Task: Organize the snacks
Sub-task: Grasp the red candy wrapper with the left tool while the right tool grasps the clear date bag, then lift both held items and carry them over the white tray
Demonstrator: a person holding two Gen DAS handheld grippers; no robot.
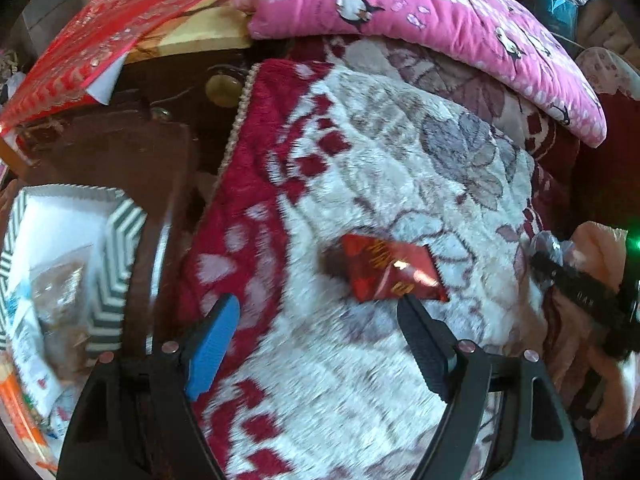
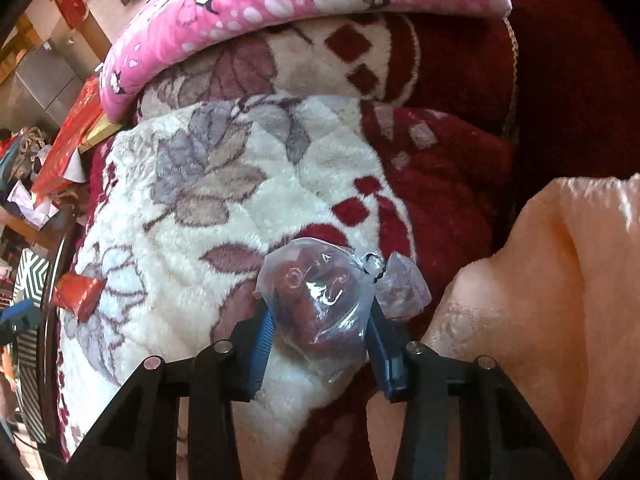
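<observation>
A small red snack packet [image 1: 392, 270] lies on a white and red flowered plush blanket [image 1: 360, 152]. My left gripper [image 1: 318, 300] hovers open just in front of it, with its dark right fingertip [image 1: 412, 312] at the packet's near edge and nothing between the fingers. In the right wrist view my right gripper [image 2: 318, 310] is shut on a knotted clear plastic bag of dark red snacks [image 2: 316, 284], a blue pad pressing each side. The red packet [image 2: 78, 290] shows there at the far left. The bag [image 1: 548, 246] also appears at the right edge of the left wrist view.
A box with green-and-white striped walls [image 1: 116, 248] sits left of the blanket and holds several snack packs. A pink penguin pillow [image 1: 400, 12] lies across the back. Peach fleece cloth [image 2: 560, 280] lies on the right. A red patterned sheet [image 1: 100, 36] covers furniture at the back left.
</observation>
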